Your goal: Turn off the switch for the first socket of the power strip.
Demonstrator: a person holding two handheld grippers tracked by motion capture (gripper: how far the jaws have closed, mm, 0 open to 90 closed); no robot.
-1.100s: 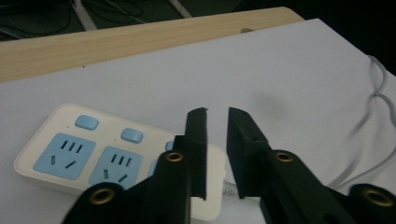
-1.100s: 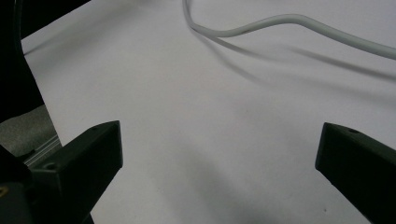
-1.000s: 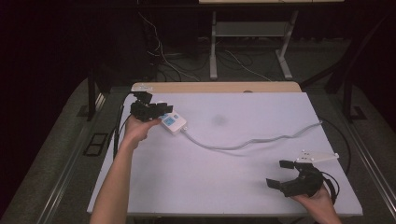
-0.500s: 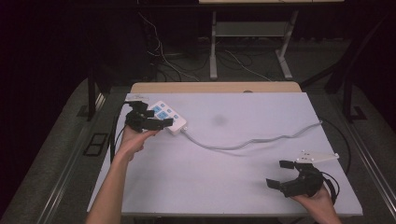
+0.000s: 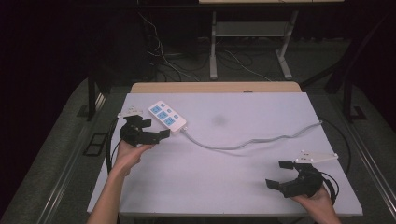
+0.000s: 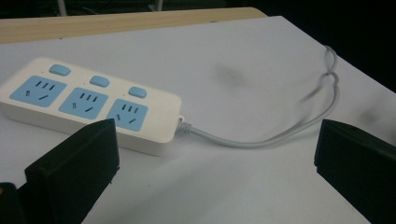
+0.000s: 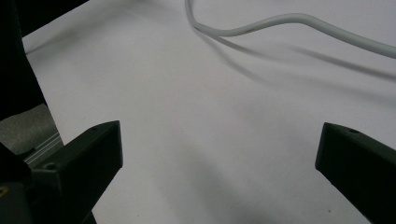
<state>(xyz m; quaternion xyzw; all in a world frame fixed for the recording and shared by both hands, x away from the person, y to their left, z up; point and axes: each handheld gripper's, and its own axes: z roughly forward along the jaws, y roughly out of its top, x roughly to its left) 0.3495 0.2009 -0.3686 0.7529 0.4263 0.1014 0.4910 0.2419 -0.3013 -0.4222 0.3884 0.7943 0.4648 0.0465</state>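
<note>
White and blue-socketed, the power strip lies near the table's far left corner, just beyond our left gripper, whose jaws gape empty. Our right gripper rests near the front right, likewise spread wide, holding nothing.

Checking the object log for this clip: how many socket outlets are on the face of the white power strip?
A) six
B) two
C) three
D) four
C: in the left gripper view the power strip shows three blue outlet panels in a row, each with its own small blue button above it.
</note>
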